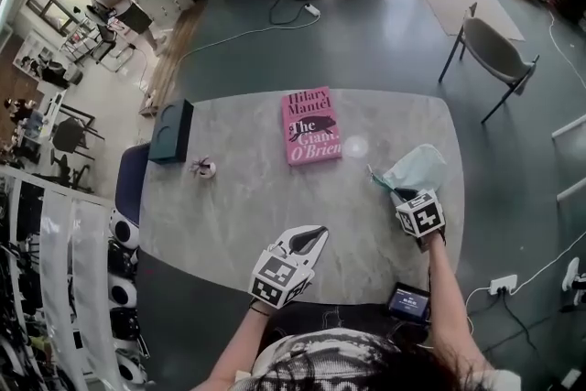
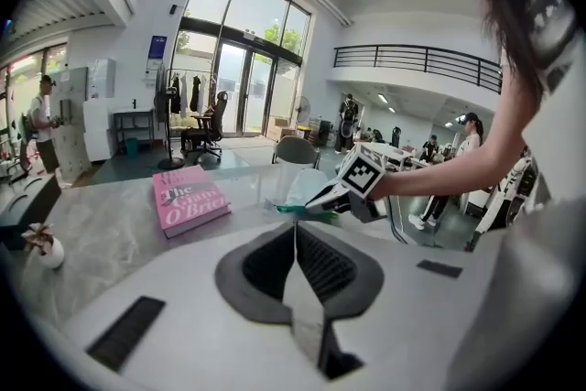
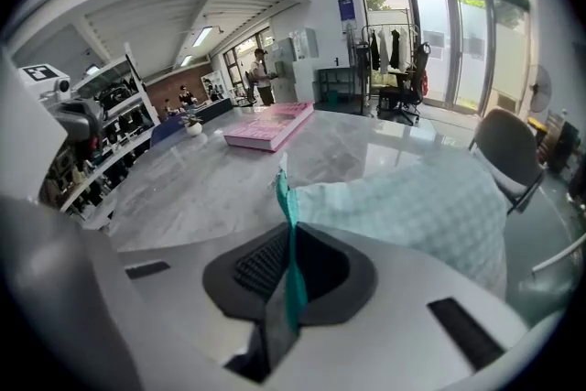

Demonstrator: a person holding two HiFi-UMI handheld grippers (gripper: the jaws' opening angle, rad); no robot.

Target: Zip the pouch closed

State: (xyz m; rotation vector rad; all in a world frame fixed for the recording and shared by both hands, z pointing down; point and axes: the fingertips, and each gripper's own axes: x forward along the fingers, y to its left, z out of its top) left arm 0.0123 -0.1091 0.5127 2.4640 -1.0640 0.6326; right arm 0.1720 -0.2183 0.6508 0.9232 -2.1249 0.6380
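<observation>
A pale mint pouch (image 1: 414,168) (image 3: 412,206) lies on the right side of the marble table (image 1: 238,206). My right gripper (image 1: 401,194) (image 3: 291,238) is shut on the teal strip (image 3: 287,197) at the pouch's near left end; the strip runs straight between its pads. In the left gripper view the right gripper (image 2: 322,204) holds that end of the pouch (image 2: 302,186) just above the tabletop. My left gripper (image 1: 317,236) (image 2: 295,229) is shut with nothing in it, near the table's front edge and well left of the pouch.
A pink book (image 1: 309,125) lies at the middle back of the table. A black box (image 1: 171,131) and a small ornament (image 1: 205,167) sit at the left. A small screen device (image 1: 408,301) is at the front edge. A chair (image 1: 494,50) stands beyond the table.
</observation>
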